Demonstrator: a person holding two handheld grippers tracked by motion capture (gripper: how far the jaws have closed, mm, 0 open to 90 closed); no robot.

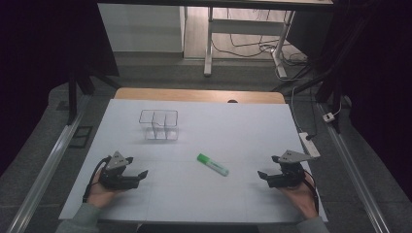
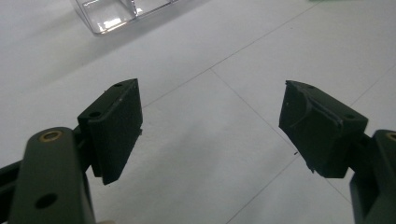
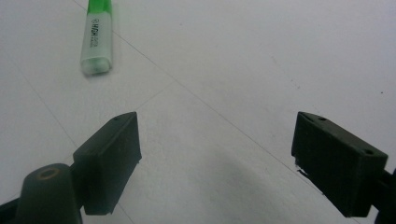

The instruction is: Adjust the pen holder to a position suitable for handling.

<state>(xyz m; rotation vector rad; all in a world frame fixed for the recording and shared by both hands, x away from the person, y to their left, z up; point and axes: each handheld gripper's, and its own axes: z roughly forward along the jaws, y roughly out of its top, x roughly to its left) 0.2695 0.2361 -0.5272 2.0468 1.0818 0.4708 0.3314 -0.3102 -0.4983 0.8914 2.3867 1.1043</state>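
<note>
From the high view, a green highlighter point(image 1: 212, 164) lies on the white table point(image 1: 243, 126) between the left gripper point(image 1: 140, 174) and the right gripper point(image 1: 263, 175); a clear divided container point(image 1: 159, 124) sits farther back.

In the left gripper view, the jaws stand spread with nothing between them, the container point(image 2: 119, 13) beyond.

In the right gripper view, the jaws are wide apart; the highlighter point(image 3: 97, 37) reads "HIGH", the smaller print too small to tell.

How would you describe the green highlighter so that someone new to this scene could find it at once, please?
Start at the white table. Near its middle, between the two hand-held tools and nearer than the clear plastic organizer, lies the highlighter, flat and at an angle. It is the table's one bright green thing.
</note>
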